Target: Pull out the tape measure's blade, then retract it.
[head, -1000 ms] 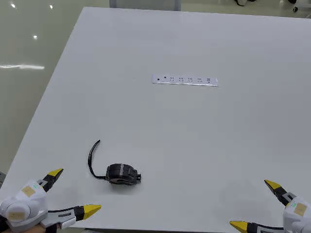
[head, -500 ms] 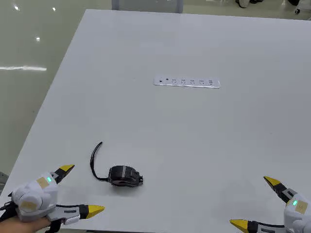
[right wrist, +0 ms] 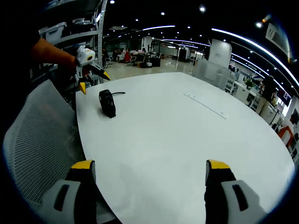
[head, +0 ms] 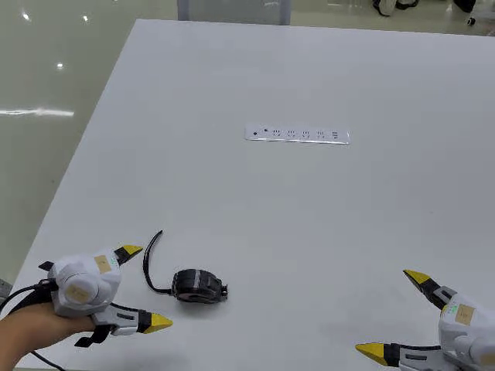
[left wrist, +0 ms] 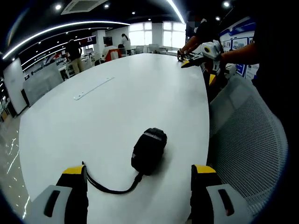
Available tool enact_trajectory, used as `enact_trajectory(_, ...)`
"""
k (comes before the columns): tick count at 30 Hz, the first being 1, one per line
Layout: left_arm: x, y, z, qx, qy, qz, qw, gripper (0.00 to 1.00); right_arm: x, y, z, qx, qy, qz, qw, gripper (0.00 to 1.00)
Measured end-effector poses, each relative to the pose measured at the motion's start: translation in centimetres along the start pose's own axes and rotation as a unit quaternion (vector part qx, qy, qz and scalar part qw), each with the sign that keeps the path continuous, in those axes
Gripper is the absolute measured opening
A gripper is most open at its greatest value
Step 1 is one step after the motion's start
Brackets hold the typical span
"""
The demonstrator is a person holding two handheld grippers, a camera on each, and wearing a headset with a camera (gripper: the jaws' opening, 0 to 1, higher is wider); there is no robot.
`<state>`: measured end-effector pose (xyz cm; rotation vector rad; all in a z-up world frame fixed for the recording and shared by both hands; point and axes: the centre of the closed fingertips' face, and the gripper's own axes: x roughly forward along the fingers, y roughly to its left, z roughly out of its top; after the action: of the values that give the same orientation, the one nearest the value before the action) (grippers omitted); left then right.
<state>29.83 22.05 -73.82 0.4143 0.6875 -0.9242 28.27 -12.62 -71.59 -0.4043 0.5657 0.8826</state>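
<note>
A black, rounded tape measure (head: pixel 199 285) with a black cord strap (head: pixel 149 263) lies on the white tabletop (head: pixel 309 216) in the lower left of the head view, its blade fully wound in. It sits in the same spot on the table as a second ago. The left gripper (head: pixel 145 286), white with yellow-tipped jaws, has come up from the bottom left corner and now sits just left of the tape measure. Its upper tip is close beside the strap's loop, and its jaws are spread wide, touching nothing. In the left gripper view the tape measure lies just ahead, between the lines of the two jaws. The right gripper (head: pixel 394 314), at the lower right and well apart from the tape measure, has shifted slightly inward, its jaws also wide apart. A long white power strip (head: pixel 298 134) lies unmoved above centre.
</note>
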Motion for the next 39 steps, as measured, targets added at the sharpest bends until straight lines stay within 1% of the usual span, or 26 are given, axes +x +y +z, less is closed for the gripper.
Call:
enact_trajectory(2, 0.6, -0.1, 0.5, 0.009, 0.004, -0.011, 0.9999, 0.88, 0.2, 0.1, 0.3, -0.003, 0.000, 0.004, 1.0000, 1.00)
enact_trajectory(4, 1.3, -0.5, 0.7, 0.029, 0.018, -0.030, 0.9989, 0.88, 0.5, 0.2, 0.5, -0.005, 0.001, 0.009, 0.9999, 1.00)
enact_trajectory(5, 1.6, -0.8, 0.5, 0.048, 0.030, -0.039, 0.9976, 0.88, 0.6, 0.2, 0.6, -0.006, 0.000, 0.012, 0.9999, 1.00)
enact_trajectory(6, 1.9, -0.9, 0.5, 0.073, 0.045, -0.044, 0.9954, 0.88, 0.7, 0.3, 0.9, -0.007, -0.001, 0.014, 0.9999, 1.00)
enact_trajectory(7, 2.2, -1.0, 0.7, 0.085, 0.050, -0.048, 0.9939, 0.88, 0.8, 0.3, 1.0, -0.009, -0.002, 0.016, 0.9998, 1.00)
enact_trajectory(8, 2.6, -1.1, 0.8, 0.095, 0.056, -0.057, 0.9922, 0.88, 0.9, 0.4, 1.2, -0.012, -0.002, 0.018, 0.9998, 1.00)
enact_trajectory(9, 2.8, -1.3, 0.7, 0.099, 0.063, -0.064, 0.9911, 0.88, 1.1, 0.3, 1.2, -0.013, -0.002, 0.019, 0.9997, 1.00)
enact_trajectory(10, 2.9, -1.2, 0.6, 0.102, 0.075, -0.066, 0.9897, 0.87, 1.2, 0.3, 1.3, -0.013, -0.002, 0.020, 0.9997, 1.00)
enact_trajectory(11, 3.2, -1.0, 0.5, 0.115, 0.087, -0.069, 0.9871, 0.86, 1.4, 0.3, 1.4, -0.015, -0.003, 0.022, 0.9996, 1.00)
enact_trajectory(13, 3.6, -1.2, 0.9, 0.117, 0.085, -0.075, 0.9866, 0.85, 1.8, 0.6, 1.7, -0.017, -0.003, 0.025, 0.9995, 1.00)
enact_trajectory(15, 3.9, -1.3, 1.0, 0.120, 0.089, -0.082, 0.9853, 0.85, 2.0, 0.8, 2.0, -0.016, -0.005, 0.028, 0.9995, 1.00)
enact_trajectory(18, 4.4, -1.5, 1.2, 0.133, 0.095, -0.093, 0.9822, 0.85, 2.6, 1.2, 2.9, -0.015, -0.015, 0.035, 0.9991, 1.00)
enact_trajectory(21, 4.7, -1.5, 1.2, 0.144, 0.101, -0.100, 0.9793, 0.84, 3.1, 1.5, 3.2, -0.034, -0.012, 0.041, 0.9985, 1.00)
enact_trajectory(22, 4.8, -1.5, 1.1, 0.146, 0.105, -0.101, 0.9784, 0.83, 3.3, 1.6, 3.3, -0.034, -0.013, 0.043, 0.9984, 1.00)
enact_trajectory(23, 4.9, -1.4, 1.0, 0.149, 0.109, -0.102, 0.9775, 0.82, 3.4, 1.6, 3.5, -0.036, -0.014, 0.044, 0.9983, 1.00)
enact_trajectory(24, 5.0, -1.3, 0.7, 0.156, 0.120, -0.100, 0.9753, 0.81, 3.5, 1.7, 3.7, -0.039, -0.014, 0.045, 0.9981, 1.00)
enact_trajectory(25, 5.1, -1.0, 0.4, 0.164, 0.133, -0.096, 0.9727, 0.79, 3.6, 1.7, 3.8, -0.040, -0.014, 0.046, 0.9981, 1.00)
enact_trajectory(26, 5.3, -0.6, 0.1, 0.175, 0.149, -0.092, 0.9689, 0.76, 3.8, 1.7, 4.0, -0.039, -0.014, 0.048, 0.9980, 1.00)
enact_trajectory(27, 5.6, -0.8, 0.2, 0.174, 0.145, -0.095, 0.9694, 0.76, 3.9, 1.7, 4.1, -0.039, -0.014, 0.049, 0.9979, 1.00)
enact_trajectory(28, 5.8, -1.0, 0.2, 0.171, 0.146, -0.101, 0.9691, 0.76, 4.2, 1.8, 4.3, -0.041, -0.013, 0.051, 0.9977, 1.00)
enact_trajectory(30, 6.2, -1.3, 0.1, 0.165, 0.153, -0.110, 0.9681, 0.76, 4.5, 1.9, 4.5, -0.047, -0.014, 0.056, 0.9972, 1.00)
enact_trajectory(31, 6.4, -1.5, 0.1, 0.168, 0.157, -0.116, 0.9663, 0.76, 4.7, 2.0, 4.8, -0.049, -0.016, 0.060, 0.9968, 1.00)
enact_trajectory(33, 6.6, -1.8, 0.2, 0.171, 0.160, -0.124, 0.9643, 0.75, 5.0, 2.1, 5.1, -0.053, -0.016, 0.066, 0.9963, 1.00)
enact_trajectory(36, 7.0, -2.5, 0.2, 0.166, 0.170, -0.142, 0.9610, 0.68, 5.7, 2.2, 5.6, -0.062, -0.010, 0.073, 0.9953, 1.00)
enact_trajectory(39, 7.4, -3.0, -0.1, 0.168, 0.179, -0.155, 0.9571, 0.59, 6.5, 2.4, 6.2, -0.069, -0.012, 0.080, 0.9943, 1.00)
